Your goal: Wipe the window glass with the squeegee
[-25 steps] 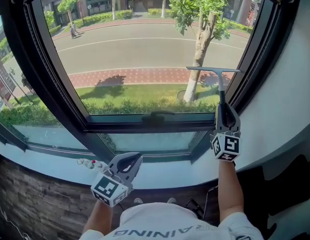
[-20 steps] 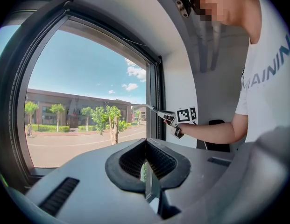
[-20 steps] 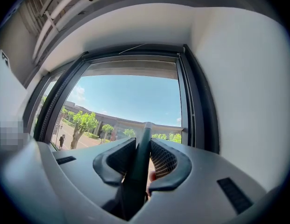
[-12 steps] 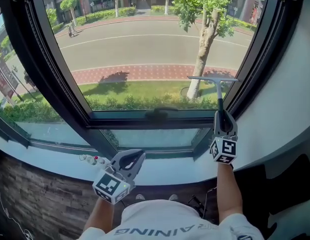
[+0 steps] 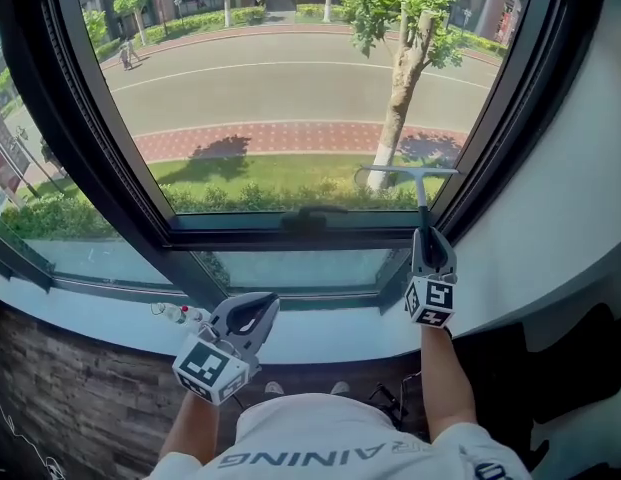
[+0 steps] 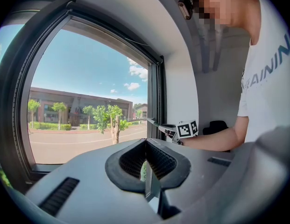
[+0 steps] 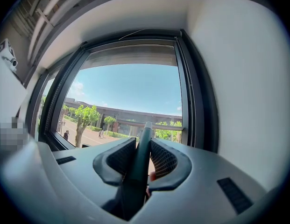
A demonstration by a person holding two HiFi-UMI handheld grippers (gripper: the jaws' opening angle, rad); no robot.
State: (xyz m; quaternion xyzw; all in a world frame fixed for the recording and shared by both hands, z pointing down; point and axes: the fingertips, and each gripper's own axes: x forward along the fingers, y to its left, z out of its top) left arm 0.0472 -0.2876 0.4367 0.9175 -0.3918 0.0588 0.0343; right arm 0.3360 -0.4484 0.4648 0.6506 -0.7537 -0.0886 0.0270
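The squeegee point(image 5: 421, 193) has a dark handle and a pale crossbar blade point(image 5: 406, 171) lying against the lower right of the window glass point(image 5: 270, 88). My right gripper point(image 5: 429, 255) is shut on the squeegee handle point(image 7: 139, 171); in the right gripper view the blade point(image 7: 149, 124) crosses the glass ahead. My left gripper point(image 5: 250, 320) hangs low at the left, below the sill, its jaws closed with nothing between them. In the left gripper view my left gripper point(image 6: 145, 164) points along the window, and the right gripper with the squeegee point(image 6: 159, 125) shows beyond.
A thick black window frame point(image 5: 290, 230) runs under the glass, with a handle point(image 5: 305, 214) at its middle. A lower fixed pane point(image 5: 290, 268) sits above the white sill point(image 5: 320, 333). A white wall point(image 5: 570, 198) closes in on the right. A small object point(image 5: 175, 313) lies on the sill.
The right gripper has drawn the squeegee down the glass and slightly left, from mid-height to near the bottom frame. The left gripper stayed low with little movement.
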